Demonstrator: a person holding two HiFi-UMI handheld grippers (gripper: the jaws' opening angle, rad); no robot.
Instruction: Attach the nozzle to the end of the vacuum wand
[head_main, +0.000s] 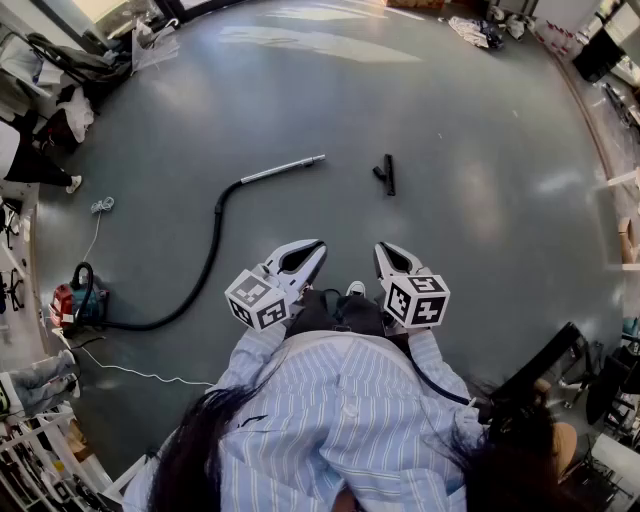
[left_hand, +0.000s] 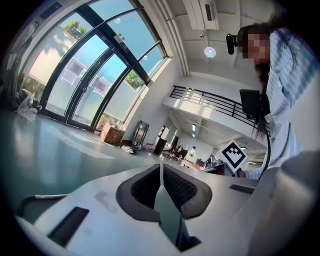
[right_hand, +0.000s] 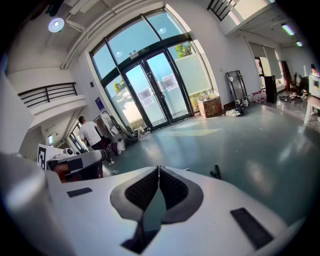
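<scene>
On the grey floor ahead lies the vacuum wand (head_main: 283, 168), a silver tube on a black hose (head_main: 205, 265) that curves back to a red vacuum cleaner (head_main: 75, 300) at the left. The black nozzle (head_main: 386, 173) lies apart, to the right of the wand's free end; it also shows small in the right gripper view as the nozzle (right_hand: 215, 172). My left gripper (head_main: 318, 244) and right gripper (head_main: 380, 247) are held close to my body, well short of both. Each is shut with nothing between its jaws, as the left gripper (left_hand: 160, 165) and right gripper (right_hand: 159, 168) views show.
A white power cord (head_main: 115, 368) runs from the vacuum cleaner along the floor at the left. Clutter and furniture line the room's edges. A person in a white shirt (right_hand: 91, 134) stands by the glass doors (right_hand: 157, 92). A black stand (head_main: 540, 370) is at my right.
</scene>
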